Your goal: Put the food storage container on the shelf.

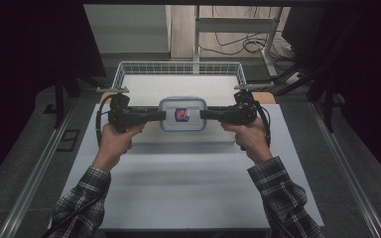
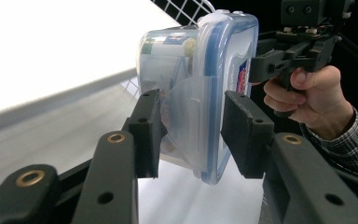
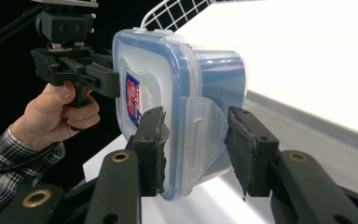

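Note:
A clear plastic food container (image 1: 182, 114) with a blue-rimmed lid and a red and blue label is held between my two grippers, at the front of the wire basket. My left gripper (image 1: 162, 115) is shut on its left end, its jaws clamping the side latch flap (image 2: 186, 116) against the lid rim (image 2: 214, 93). My right gripper (image 1: 202, 114) is shut on the opposite end, over that side's latch flap (image 3: 205, 126). The container (image 3: 168, 84) stands on edge in both gripper views. Each of these views shows the other gripper farther off, right (image 2: 261, 65) and left (image 3: 107, 79).
A white wire basket (image 1: 178, 67) with a white board (image 1: 178, 84) inside stands at the table's far side. The white tabletop (image 1: 188, 183) stretches toward the person. Metal rails (image 1: 34, 168) run along both sides. Desk legs and cables (image 1: 238, 44) lie behind the basket.

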Available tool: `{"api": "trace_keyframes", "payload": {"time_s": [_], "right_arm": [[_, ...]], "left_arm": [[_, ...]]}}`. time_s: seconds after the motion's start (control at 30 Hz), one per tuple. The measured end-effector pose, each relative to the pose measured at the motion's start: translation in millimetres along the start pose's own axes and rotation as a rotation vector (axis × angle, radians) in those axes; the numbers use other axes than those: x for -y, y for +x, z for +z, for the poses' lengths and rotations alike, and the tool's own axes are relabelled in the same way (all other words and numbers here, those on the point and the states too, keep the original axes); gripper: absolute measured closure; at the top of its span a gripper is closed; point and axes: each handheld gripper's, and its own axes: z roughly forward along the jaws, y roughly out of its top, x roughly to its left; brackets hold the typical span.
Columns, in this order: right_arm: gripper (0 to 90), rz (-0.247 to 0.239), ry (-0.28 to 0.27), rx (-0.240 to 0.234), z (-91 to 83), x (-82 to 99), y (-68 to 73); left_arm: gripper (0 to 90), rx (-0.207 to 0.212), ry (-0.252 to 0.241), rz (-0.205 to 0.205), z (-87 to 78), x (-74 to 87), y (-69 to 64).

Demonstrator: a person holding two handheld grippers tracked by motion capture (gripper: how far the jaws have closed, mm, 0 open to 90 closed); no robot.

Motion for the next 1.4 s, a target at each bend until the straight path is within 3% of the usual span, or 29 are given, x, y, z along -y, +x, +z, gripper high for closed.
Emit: {"api": "trace_keyframes", "payload": {"time_s": [0.63, 0.93, 1.4], "right_arm": [[57.5, 0.022, -0.026, 0.027, 9.0, -44.7, -21.5], [57.2, 0.057, -0.036, 0.026, 14.4, -50.6, -32.6], [56.3, 0.119, -0.033, 0.035, 23.4, -51.7, -46.8]], "left_arm": [[58.3, 0.0, -0.019, -0.025, 7.5, -46.1, 27.1], [58.0, -0.013, -0.016, -0.036, 12.1, -53.9, 35.1], [57.1, -0.03, -0.025, -0.08, 20.2, -51.6, 47.6]]}}
